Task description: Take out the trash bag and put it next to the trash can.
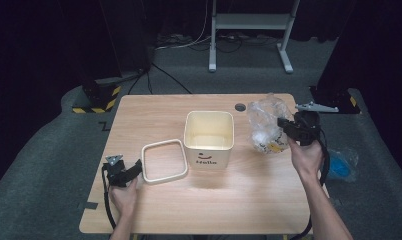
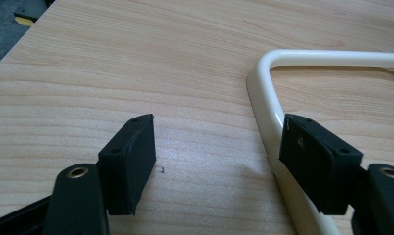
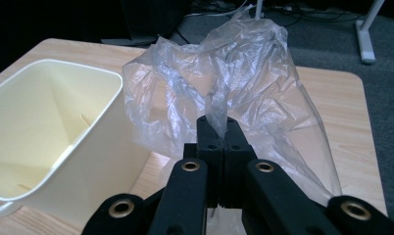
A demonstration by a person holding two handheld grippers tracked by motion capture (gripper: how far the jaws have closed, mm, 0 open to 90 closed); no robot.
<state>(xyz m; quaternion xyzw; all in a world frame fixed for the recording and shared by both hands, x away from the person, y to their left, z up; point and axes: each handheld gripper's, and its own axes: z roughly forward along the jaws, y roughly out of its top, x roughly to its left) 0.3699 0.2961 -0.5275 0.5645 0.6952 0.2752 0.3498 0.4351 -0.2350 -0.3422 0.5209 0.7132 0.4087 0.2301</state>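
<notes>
A cream square bin point(image 1: 209, 137) marked "Hello" stands mid-table, its inside empty point(image 3: 43, 122). Its cream square ring lid point(image 1: 163, 161) lies flat to the bin's left. A clear plastic bag point(image 1: 265, 122) hangs right of the bin, crumpled, with something white and yellow low in it. My right gripper point(image 1: 284, 125) is shut on a fold of the bag point(image 3: 234, 83), its jaws pinched together point(image 3: 223, 142). My left gripper point(image 1: 131, 170) rests on the table at the lid's left corner, open; in the left gripper view its jaws point(image 2: 214, 156) straddle the lid's rim point(image 2: 268, 112) without pressing it.
The wooden table point(image 1: 154, 115) has a round cable hole point(image 1: 240, 107) at the back. A blue item point(image 1: 339, 165) lies on the grey carpet off the right edge. A white desk frame point(image 1: 249, 30) and black stands are behind the table.
</notes>
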